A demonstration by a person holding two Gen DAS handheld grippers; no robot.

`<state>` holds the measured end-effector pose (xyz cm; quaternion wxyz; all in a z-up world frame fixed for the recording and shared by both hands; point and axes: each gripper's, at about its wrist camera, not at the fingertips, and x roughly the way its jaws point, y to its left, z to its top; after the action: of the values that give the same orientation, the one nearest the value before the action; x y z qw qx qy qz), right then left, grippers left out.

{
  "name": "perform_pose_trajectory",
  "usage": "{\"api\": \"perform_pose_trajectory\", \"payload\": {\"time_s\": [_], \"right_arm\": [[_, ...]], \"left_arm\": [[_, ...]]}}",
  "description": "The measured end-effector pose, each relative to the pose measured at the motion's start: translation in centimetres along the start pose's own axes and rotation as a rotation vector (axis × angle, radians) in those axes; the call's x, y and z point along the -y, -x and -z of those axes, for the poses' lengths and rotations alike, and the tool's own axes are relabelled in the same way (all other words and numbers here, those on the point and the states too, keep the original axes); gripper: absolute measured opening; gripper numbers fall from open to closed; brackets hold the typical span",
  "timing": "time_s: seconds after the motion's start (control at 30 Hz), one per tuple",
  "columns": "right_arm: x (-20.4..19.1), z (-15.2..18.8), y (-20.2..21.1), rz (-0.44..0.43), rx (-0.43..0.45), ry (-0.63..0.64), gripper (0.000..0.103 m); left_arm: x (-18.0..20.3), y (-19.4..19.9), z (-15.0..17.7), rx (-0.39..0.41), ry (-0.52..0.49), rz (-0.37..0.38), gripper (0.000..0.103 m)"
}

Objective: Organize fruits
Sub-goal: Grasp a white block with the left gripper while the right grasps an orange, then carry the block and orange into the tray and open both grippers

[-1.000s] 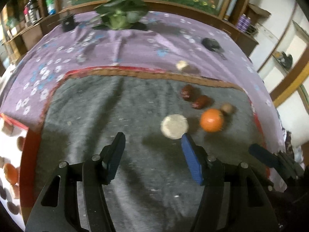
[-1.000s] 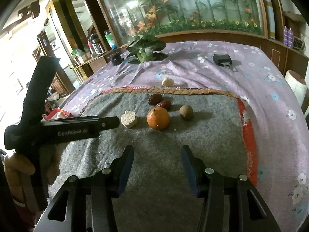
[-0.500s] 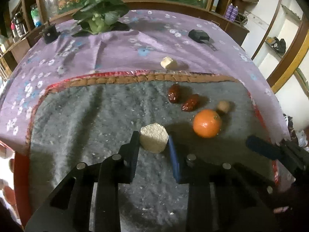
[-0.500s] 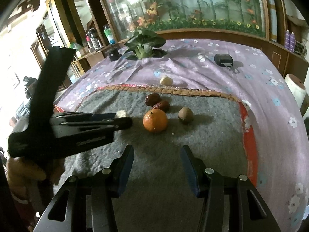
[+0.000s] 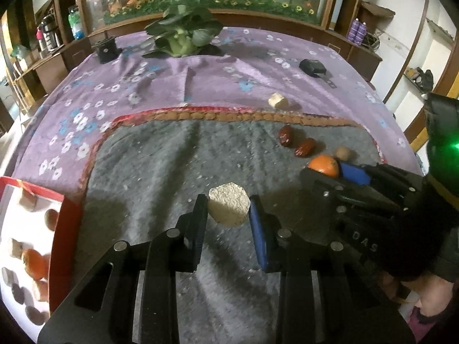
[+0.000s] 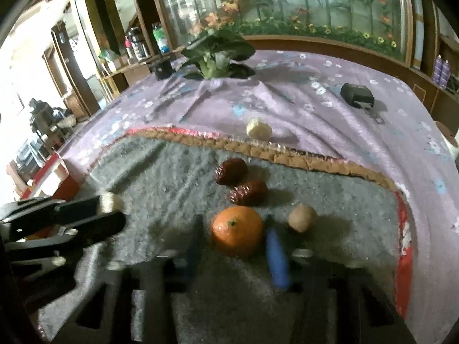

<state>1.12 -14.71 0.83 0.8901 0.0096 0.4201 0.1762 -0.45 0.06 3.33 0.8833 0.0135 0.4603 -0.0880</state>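
Note:
My left gripper is shut on a pale hexagonal block and holds it just above the grey mat. My right gripper is open, its fingers on either side of an orange that rests on the mat. Two red dates lie beyond the orange and a small brown fruit lies to its right. A second pale block lies on the purple cloth past the mat's edge. The right gripper also shows in the left wrist view.
A red-rimmed white tray with several fruits and blocks sits at the mat's left. A leafy green vegetable, a black box and a black device lie on the flowered purple cloth farther back.
My left gripper has closed on the hexagonal block and lifted it toward the left. My right gripper has moved forward until its fingers straddle the orange.

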Motion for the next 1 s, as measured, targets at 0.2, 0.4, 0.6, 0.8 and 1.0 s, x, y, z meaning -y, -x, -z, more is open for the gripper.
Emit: {"api": "perform_pose_trajectory", "payload": {"time_s": [0.2, 0.4, 0.6, 0.8, 1.0], "right_arm": [[-1.2, 0.7, 2.2, -0.008, 0.031, 0.020, 0.034], [-4.0, 1.4, 4.6, -0.047, 0.065, 0.049, 0.034], [-7.9, 2.0, 5.4, -0.114, 0.072, 0.090, 0.034], [-12.2, 1.8, 5.4, -0.173, 0.072, 0.140, 0.034], [-16.5, 1.4, 5.5, -0.223, 0.077, 0.204, 0.034]], "left_arm": [[-0.9, 0.7, 1.0, 0.000, 0.034, -0.017, 0.028], [-2.1, 2.6, 1.7, 0.027, 0.062, -0.046, 0.028], [-4.1, 5.0, 3.0, 0.058, 0.083, -0.089, 0.028], [-7.2, 7.5, 4.2, 0.088, 0.129, -0.130, 0.028], [-11.1, 9.8, 5.6, 0.117, 0.189, -0.183, 0.028]]}}
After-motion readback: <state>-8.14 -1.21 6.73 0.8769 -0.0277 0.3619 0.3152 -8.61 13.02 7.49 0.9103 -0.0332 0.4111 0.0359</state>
